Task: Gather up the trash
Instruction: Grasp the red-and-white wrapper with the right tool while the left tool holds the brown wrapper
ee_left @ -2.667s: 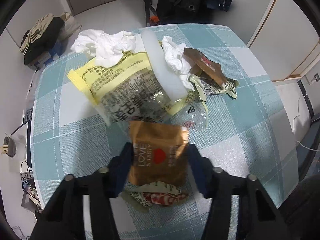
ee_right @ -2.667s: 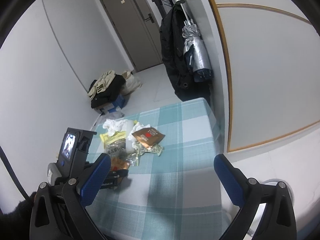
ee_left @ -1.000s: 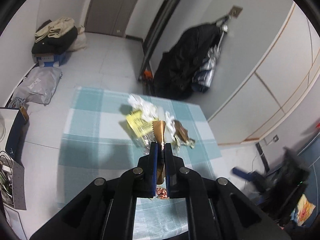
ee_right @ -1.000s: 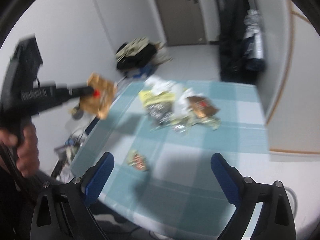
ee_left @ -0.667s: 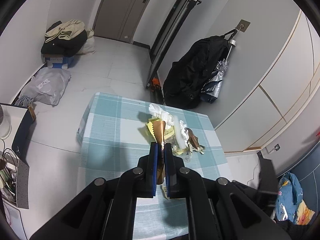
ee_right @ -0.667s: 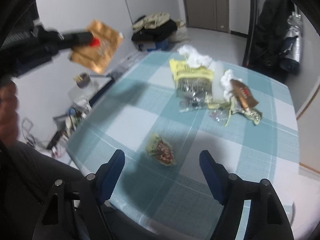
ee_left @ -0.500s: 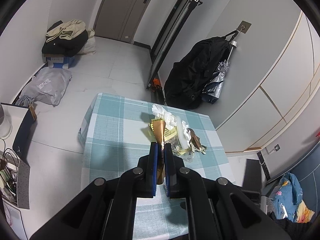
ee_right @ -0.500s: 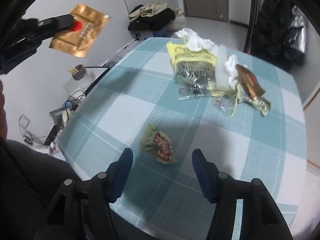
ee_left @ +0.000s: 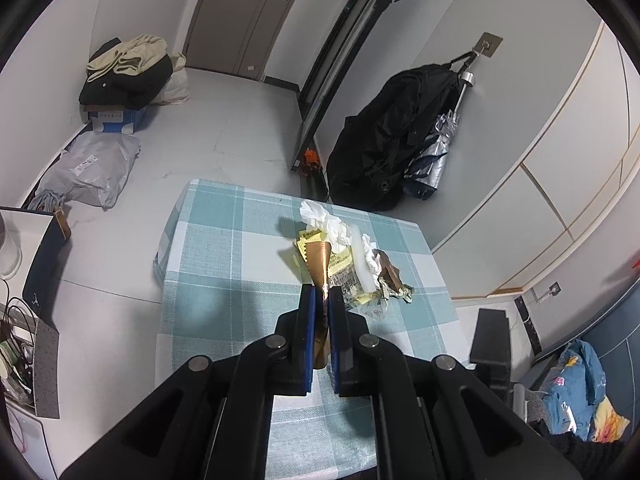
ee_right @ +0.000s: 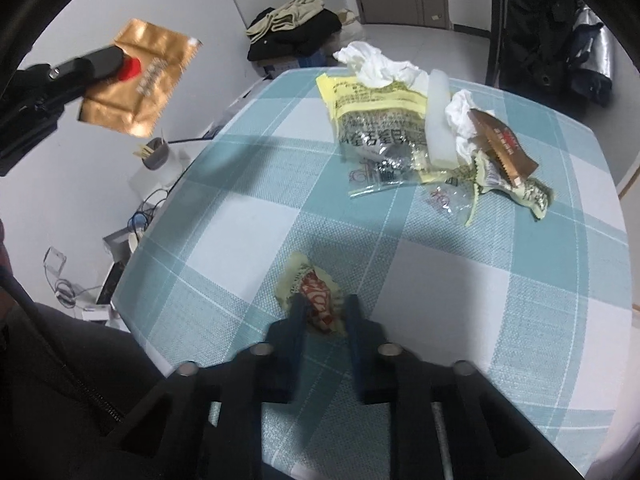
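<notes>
The left tongs [ee_left: 324, 294] are clamping a gold foil wrapper [ee_right: 138, 76] between their closed blue pads, holding it in the air well above the bench [ee_right: 256, 216], off its near-left corner in the right wrist view. The right tongs [ee_right: 323, 306] are sitting low over the checked bench cloth with their fingers apart, one on each side of a small crumpled red-and-yellow wrapper [ee_right: 310, 292] that is lying flat near the bench's front edge; whether the pads are touching it is unclear. Well beyond that wrapper, toward the bench's far side, a pile of trash is lying together: a yellow printed bag [ee_right: 376, 116], white tissues [ee_right: 378, 64], a white foam block [ee_right: 440, 120] and a brown wrapper [ee_right: 502, 144].
</notes>
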{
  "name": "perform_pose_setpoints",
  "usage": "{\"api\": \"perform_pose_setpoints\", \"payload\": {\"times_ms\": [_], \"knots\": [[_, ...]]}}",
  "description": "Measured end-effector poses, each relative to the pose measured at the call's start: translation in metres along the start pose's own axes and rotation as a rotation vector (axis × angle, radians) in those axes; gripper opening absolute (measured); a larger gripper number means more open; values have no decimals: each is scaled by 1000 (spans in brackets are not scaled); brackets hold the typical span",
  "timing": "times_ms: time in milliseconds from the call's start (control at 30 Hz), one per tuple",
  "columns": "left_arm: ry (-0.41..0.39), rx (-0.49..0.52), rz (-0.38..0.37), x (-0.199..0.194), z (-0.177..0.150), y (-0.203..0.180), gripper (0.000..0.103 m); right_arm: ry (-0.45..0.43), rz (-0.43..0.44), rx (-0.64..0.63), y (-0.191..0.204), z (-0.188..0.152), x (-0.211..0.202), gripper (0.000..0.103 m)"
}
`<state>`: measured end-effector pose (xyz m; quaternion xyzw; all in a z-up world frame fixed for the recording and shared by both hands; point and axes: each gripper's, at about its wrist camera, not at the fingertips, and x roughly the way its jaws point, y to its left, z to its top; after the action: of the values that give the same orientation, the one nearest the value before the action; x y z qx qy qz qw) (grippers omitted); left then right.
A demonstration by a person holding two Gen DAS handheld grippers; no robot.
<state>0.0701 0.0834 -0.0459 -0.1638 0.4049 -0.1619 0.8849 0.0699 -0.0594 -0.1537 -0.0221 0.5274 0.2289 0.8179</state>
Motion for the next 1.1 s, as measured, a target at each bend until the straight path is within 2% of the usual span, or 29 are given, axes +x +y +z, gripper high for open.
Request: {"api": "perform_pose_setpoints", "payload": {"times_ms": [533,1100], "knots": [[46,60,26,15,-8,-23,2,-62,-10,25,-23,-11,-33,11],[68,98,65,23,-22,-53,2,-230,44,128,-47,-47,-112,7]]}}
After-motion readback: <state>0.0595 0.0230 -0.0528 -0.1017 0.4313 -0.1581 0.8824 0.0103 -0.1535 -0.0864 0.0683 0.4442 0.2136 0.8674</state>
